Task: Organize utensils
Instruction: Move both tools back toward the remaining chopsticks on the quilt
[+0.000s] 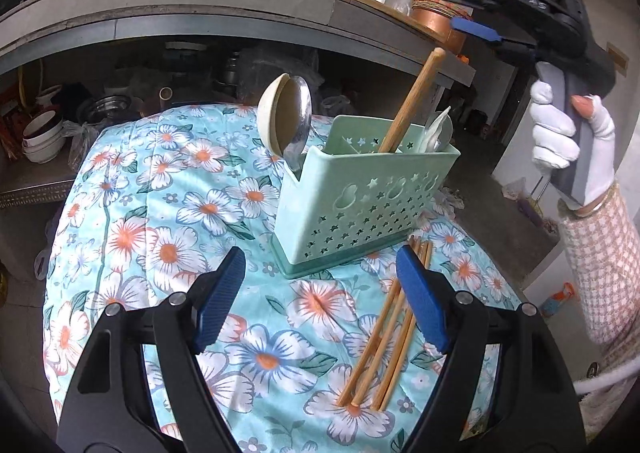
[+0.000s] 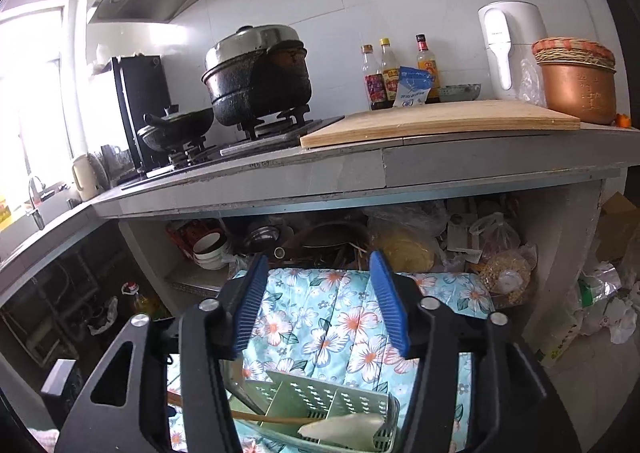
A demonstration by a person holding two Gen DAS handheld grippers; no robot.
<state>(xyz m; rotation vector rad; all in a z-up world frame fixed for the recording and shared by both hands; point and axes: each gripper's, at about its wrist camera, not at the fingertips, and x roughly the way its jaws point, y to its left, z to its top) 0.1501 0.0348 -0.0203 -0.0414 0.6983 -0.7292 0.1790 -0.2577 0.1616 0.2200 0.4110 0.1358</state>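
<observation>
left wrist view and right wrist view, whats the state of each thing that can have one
left gripper: open, empty, low over the table
right gripper: open, empty, above the caddy
green caddy: upright, partly filled
wooden handle: standing tilted in the caddy
ladles: bowls up, in the caddy's end slot
chopsticks: loose, lying flat on the floral cloth beside the caddy
big pot: lid on, on the stove

Grey counter (image 2: 440,161) with stove (image 2: 256,137), white tiled wall (image 2: 420,13), bright window (image 2: 32,93) at left.
</observation>
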